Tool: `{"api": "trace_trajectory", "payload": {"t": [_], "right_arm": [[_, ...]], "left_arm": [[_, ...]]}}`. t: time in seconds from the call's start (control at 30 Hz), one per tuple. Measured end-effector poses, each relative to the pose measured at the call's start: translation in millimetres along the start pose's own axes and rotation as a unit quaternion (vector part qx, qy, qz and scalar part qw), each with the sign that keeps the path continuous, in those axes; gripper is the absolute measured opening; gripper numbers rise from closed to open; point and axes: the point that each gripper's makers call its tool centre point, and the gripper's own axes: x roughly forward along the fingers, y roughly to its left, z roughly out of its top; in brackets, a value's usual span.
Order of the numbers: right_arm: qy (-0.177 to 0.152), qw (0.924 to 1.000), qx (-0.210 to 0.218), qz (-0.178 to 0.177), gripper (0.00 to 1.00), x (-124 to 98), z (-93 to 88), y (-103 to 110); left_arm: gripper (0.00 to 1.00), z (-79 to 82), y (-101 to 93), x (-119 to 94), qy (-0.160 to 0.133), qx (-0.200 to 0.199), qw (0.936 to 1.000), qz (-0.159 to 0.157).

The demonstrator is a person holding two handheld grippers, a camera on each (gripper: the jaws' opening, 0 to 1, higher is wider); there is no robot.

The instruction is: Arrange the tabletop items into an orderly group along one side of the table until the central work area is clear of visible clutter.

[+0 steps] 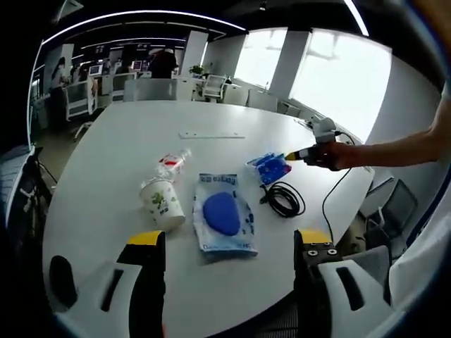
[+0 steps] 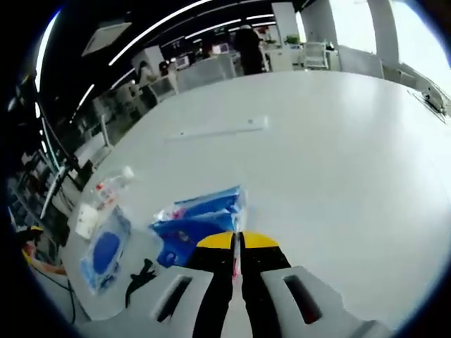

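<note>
I am finding nothing I can read here. The blue-and-white packet (image 1: 224,220) and the paper cup (image 1: 163,203) are both carrying print, perhaps lettering, but it is blurring past recognition from my seat.

The white table (image 1: 106,176) is carrying five loose items: one paper cup (image 1: 163,203), one clear plastic bottle (image 1: 173,163), one flat packet (image 1: 224,213) with a blue oval, one crumpled blue packet (image 1: 268,167), and one coiled black cable (image 1: 284,198). One long flat strip (image 1: 211,134) is lying farther back.
</note>
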Motion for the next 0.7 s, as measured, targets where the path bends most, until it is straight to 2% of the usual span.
{"api": "trace_trajectory", "payload": {"t": [0.37, 0.7], "right_arm": [[0.012, 0.9998, 0.011, -0.008, 0.0, 3, -15.3, -7], [0.015, 0.9997, 0.016, -0.013, 0.0, 6, -19.8, -17]], "left_arm": [[0.76, -2.0, -0.5, 2, 0.005, 0.0, 1.0, -0.001], [0.76, -3.5, -1.2, 3, 0.008, -0.001, 1.0, -0.001]]}}
